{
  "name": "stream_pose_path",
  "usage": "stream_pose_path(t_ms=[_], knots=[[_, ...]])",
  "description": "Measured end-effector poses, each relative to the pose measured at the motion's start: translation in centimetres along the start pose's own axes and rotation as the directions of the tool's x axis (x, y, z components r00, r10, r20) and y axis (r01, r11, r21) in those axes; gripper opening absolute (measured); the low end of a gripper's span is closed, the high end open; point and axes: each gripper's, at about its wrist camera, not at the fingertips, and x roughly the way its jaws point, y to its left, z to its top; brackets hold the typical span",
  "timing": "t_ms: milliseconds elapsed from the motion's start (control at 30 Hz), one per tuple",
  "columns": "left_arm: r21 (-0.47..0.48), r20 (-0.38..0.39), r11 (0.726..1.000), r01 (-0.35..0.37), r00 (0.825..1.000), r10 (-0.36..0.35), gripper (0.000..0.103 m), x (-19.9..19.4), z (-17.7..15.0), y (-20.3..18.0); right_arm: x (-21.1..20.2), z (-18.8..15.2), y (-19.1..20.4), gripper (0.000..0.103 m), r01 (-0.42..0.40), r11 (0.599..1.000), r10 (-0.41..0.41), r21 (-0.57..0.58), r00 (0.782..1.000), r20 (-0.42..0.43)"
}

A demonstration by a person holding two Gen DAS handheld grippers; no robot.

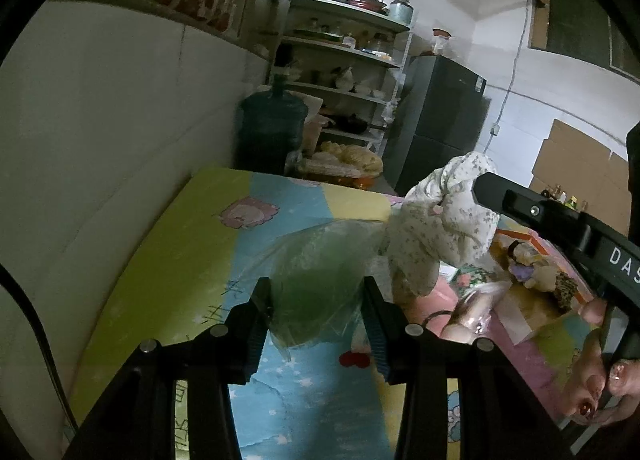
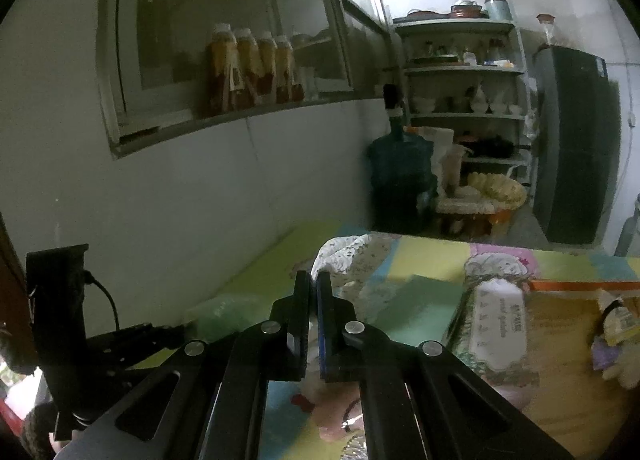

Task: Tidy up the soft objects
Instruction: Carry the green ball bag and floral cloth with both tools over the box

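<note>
Left gripper [image 1: 316,324]: jaws partly spread, pinching a clear plastic bag [image 1: 320,260] that bulges between them, above the near part of the mat.
Right gripper [image 2: 314,316]: pressed together on a white floral cloth [image 1: 444,220], lifted to the right of the bag.
Surface: colourful cartoon mat [image 1: 180,252].
Far end: shelf rack [image 1: 348,60], water jug [image 1: 272,124], dark fridge [image 1: 444,120].

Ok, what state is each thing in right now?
Left gripper: part open, fingers around the bag's mouth.
Plastic bag: clear, held up off the mat.
Right gripper: shut on the cloth.
Cloth: bunched, hanging lifted beside the bag.
Mat: lying flat.
</note>
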Motion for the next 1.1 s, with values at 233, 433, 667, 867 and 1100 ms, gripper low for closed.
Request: stream_pose_path(t_ms=[233,433,667,867,1100], knots=[[0.029,0.008,1.000,0.012,1.000,-0.012,0.044,-0.1,0.5,-2.0,-1.6,0.5,-1.1,0.003,0.014,1.000,-0.014,0.008,0.999,0.030],[0.056,0.007,0.998,0.025,1.000,-0.025,0.044,0.2,0.9,-3.8,-3.1,0.7,-2.4,0.003,0.032,0.999,-0.033,0.023,0.998,0.053],[0.083,0.002,0.996,0.044,0.999,-0.044,0.044,0.9,1.0,-5.7,-4.7,0.7,-4.2,0.003,0.055,0.998,-0.058,0.044,0.995,0.076],[0.108,-0.001,0.992,0.063,0.998,-0.063,0.044,1.4,1.3,-7.5,-6.1,0.5,-5.9,0.003,0.082,0.995,-0.087,0.064,0.992,0.092],[0.144,-0.010,0.984,0.100,0.995,-0.100,0.044,2.1,1.6,-10.5,-8.0,0.3,-8.1,0.003,0.120,0.989,-0.130,0.090,0.985,0.110]])
